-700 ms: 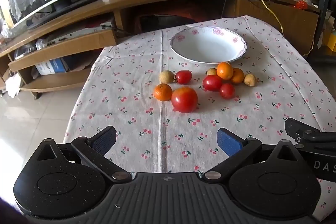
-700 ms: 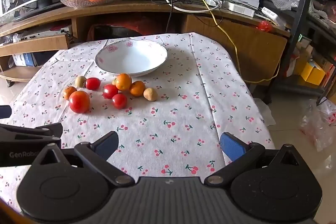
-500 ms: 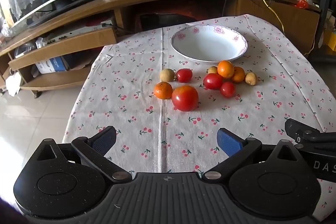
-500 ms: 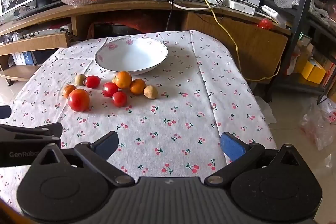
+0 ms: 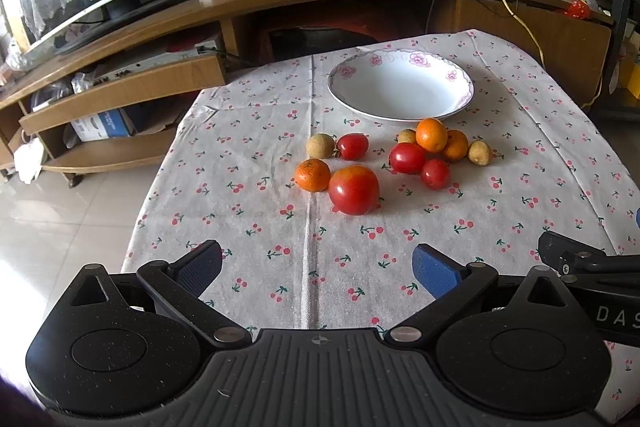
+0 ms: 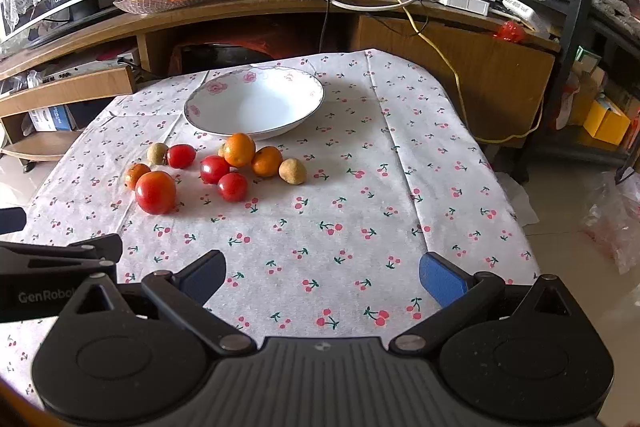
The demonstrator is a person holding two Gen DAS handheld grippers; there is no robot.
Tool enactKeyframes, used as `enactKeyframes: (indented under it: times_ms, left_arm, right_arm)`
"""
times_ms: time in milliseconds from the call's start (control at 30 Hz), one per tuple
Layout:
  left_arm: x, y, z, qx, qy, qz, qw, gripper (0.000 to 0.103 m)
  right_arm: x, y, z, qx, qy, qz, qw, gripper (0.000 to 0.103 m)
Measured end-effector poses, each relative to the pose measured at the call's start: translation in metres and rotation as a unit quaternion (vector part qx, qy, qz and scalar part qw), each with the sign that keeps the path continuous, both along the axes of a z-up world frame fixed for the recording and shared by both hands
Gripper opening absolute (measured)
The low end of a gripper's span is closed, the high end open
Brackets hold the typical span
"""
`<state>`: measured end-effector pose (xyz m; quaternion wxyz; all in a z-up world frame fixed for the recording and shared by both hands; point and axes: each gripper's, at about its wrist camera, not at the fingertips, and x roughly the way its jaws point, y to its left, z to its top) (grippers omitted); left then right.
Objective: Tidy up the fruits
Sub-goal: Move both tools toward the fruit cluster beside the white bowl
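Bright daylight from the left, floor (image 5: 48,251) glare, soft shadows, fisheye-bent edges.

The tablecloth (image 5: 248,195) was white with small red cherries on green stems. The bowl (image 5: 401,87) near its far edge was white, with pink flowers and a thin dark line round the rim. The big tomato (image 5: 354,189) was red, paler and orange-tinged on top. The small citrus (image 5: 313,175) beside it was orange with what looked like dark flecks. The gripper pads (image 6: 440,279) were blue.
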<state>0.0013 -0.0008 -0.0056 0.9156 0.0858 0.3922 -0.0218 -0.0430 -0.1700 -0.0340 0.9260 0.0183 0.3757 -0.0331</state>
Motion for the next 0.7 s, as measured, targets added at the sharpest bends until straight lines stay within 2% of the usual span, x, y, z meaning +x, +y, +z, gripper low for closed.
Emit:
enactKeyframes:
  times_ms: [700]
  left_arm:
    - [0.0013, -0.0054, 0.0027, 0.025, -0.02, 0.005, 0.9995, 0.1]
  right_arm:
    - [0.0064, -0.0033, -0.0038, 0.03, 0.001, 0.004, 1.0, 0.103]
